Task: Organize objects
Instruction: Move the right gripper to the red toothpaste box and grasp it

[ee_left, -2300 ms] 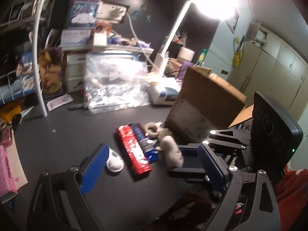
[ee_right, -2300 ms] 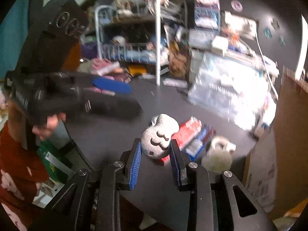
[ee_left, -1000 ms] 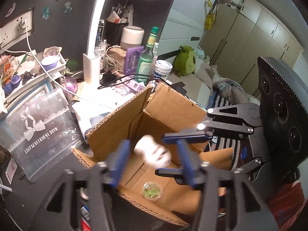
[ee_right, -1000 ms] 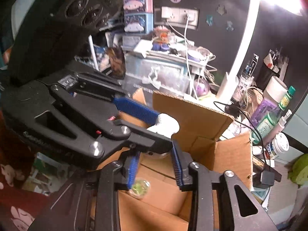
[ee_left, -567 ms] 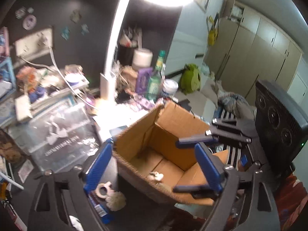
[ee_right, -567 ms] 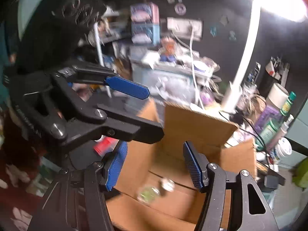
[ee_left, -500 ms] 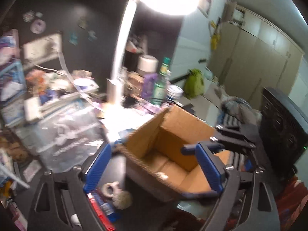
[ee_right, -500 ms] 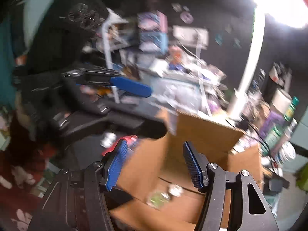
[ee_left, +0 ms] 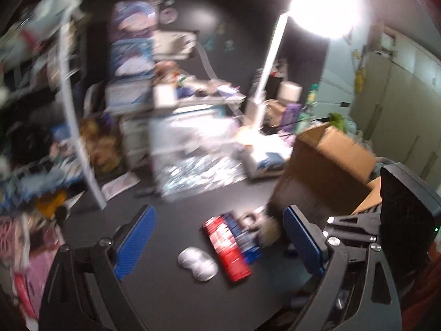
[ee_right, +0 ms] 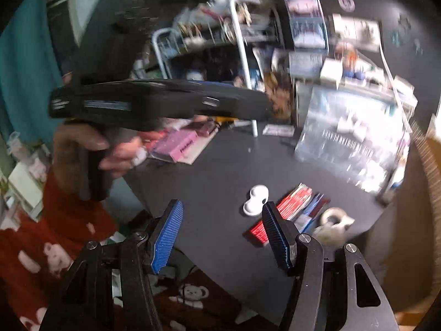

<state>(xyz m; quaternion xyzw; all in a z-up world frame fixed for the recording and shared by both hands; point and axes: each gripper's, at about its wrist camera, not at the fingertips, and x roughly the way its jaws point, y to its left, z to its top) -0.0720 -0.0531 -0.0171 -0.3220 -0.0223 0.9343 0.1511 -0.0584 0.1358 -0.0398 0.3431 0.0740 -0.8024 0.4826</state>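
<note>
— Both grippers swung back from the cardboard box to your desk; why?
— Your left gripper and right gripper are spread, empty, facing the white case and red packet awaiting boxing.

You worked at a dark desk against a black wall, under a glaring white lamp. A cluttered white metal rack stood left, pale cupboards right.

Lit desk lamp, white wire rack, wall cabinets
</note>
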